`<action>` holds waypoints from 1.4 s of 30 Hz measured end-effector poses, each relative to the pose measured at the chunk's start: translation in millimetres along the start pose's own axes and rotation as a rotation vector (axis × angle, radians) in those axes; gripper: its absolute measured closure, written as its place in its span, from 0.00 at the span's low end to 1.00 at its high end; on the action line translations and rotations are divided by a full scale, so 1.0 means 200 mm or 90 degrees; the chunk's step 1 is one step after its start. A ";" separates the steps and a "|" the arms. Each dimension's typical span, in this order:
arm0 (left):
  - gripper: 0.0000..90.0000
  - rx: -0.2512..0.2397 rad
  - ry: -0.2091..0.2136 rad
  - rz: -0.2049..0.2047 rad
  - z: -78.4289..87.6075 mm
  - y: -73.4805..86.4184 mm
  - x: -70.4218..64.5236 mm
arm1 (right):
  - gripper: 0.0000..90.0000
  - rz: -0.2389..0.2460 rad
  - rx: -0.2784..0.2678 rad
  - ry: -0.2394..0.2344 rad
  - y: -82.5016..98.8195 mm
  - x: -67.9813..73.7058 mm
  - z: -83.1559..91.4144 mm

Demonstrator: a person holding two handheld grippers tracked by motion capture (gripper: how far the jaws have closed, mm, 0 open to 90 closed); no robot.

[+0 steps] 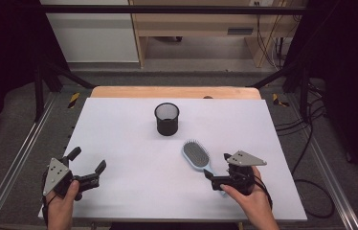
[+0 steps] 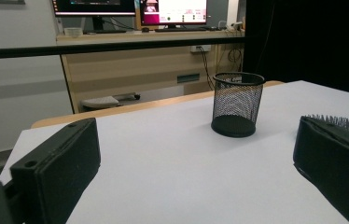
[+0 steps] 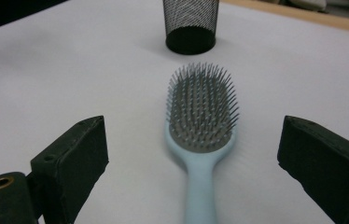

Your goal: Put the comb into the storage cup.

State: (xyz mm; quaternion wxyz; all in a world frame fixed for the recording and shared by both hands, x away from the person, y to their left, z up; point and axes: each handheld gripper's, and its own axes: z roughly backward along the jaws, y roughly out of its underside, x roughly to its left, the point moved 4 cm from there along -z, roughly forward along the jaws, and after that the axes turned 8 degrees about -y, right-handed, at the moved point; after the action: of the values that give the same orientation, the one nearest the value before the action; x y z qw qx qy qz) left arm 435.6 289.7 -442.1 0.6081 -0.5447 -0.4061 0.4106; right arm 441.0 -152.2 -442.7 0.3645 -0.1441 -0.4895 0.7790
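Right gripper (image 3: 193,158) spread wide, empty, astride hairbrush (image 3: 203,116) handle; long axis straight ahead, bristle head farther, toward mesh cup (image 3: 190,23). Left gripper (image 1: 87,168) also released, well apart across surface (image 1: 134,143).

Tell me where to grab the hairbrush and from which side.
Grip the brush by its handle, coming from the person's side. It lies flat, bristles up, with the narrow handle running back between the open right gripper's fingers; the wide bristled head looks harder to pinch.
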 end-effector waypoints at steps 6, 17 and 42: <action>0.01 0.005 0.002 0.002 -0.01 0.01 0.00 | 0.09 0.012 0.078 -0.012 0.04 0.06 -0.04; 0.01 0.007 0.009 0.016 -0.01 0.00 0.00 | 0.09 0.012 0.187 -0.006 0.14 0.07 -0.11; 0.01 0.007 0.013 0.032 -0.01 0.01 0.00 | 0.11 -0.039 0.284 0.006 0.11 -0.03 -0.24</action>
State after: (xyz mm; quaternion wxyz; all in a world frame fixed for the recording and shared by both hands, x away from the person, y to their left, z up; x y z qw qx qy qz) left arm 437.3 289.3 -443.5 0.6050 -0.5555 -0.3837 0.4221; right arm 464.0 -129.7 -485.4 0.4132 -0.0486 -0.3075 0.8558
